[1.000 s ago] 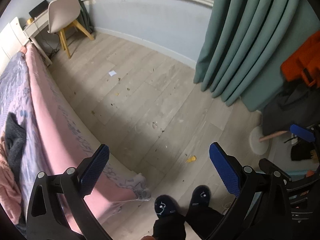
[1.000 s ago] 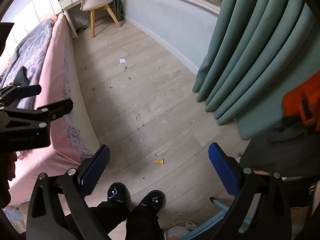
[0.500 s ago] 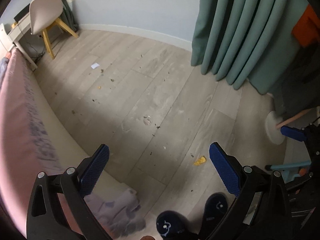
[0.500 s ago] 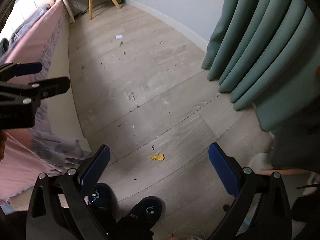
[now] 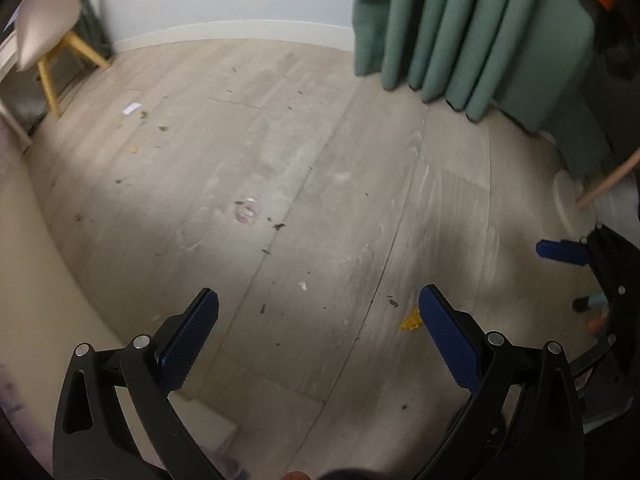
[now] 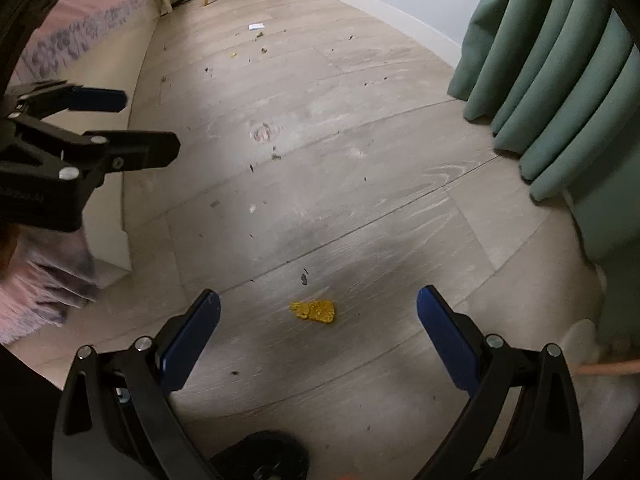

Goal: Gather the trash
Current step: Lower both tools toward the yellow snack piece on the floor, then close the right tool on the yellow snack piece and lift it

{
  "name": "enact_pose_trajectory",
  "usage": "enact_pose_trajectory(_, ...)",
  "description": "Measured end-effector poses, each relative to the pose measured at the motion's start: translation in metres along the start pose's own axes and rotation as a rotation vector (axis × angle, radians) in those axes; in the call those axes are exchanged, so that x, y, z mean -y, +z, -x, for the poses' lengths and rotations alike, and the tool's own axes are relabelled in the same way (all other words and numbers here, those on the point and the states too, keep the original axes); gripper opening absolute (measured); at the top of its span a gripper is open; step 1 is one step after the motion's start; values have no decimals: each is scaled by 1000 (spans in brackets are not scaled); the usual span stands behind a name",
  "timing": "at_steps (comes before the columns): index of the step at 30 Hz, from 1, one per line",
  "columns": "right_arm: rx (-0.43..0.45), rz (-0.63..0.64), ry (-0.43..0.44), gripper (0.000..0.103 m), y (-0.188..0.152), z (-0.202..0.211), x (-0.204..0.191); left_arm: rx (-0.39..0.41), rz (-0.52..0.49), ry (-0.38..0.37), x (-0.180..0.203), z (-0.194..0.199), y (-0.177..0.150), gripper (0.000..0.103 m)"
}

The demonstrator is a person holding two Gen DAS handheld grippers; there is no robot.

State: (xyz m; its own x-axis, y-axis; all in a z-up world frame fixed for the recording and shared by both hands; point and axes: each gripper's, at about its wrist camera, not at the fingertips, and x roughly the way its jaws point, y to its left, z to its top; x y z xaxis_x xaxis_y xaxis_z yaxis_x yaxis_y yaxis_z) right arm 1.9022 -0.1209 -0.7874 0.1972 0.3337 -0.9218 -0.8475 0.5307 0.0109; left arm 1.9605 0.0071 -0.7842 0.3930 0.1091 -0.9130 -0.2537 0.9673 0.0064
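Stretching across a bedroom, a pale wood-plank floor (image 6: 360,152) lies scattered with dark crumbs and specks between a pink bed (image 6: 80,40) on one side and green curtains (image 6: 552,80) on the other, with a light wall and white skirting board beyond. The right hand-held gripper (image 6: 318,316) hangs low over the floor with its blue-padded jaws spread wide and nothing between the pads; a yellow scrap (image 6: 314,311) of trash lies on the boards in the gap between them, untouched. The left hand-held gripper (image 5: 318,320) is likewise wide open and empty, held above bare boards near the bed's cream base, the same yellow scrap showing just beside its right pad in the left wrist view. A small white paper scrap (image 6: 256,26) rests far off near a chair (image 5: 44,36) with yellow wooden legs. A tiny white fleck (image 6: 252,208) sits mid-floor. Dark shoe tips show at the lower edge of both views.
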Motion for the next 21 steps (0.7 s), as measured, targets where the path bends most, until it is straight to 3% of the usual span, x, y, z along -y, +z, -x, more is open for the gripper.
enact_pose_trajectory(9,-3,65,35,96,-27,-91,11,32,-97,-54,4,-98,-39,97)
enact_pose_trajectory(18,12,51,65,96,-45,-127,10,100,-193,-193,22,-133,-41,97)
enact_pose_trajectory(21,10,42,66,96,-47,-133,9,102,-267,-224,34,-137,-44,97)
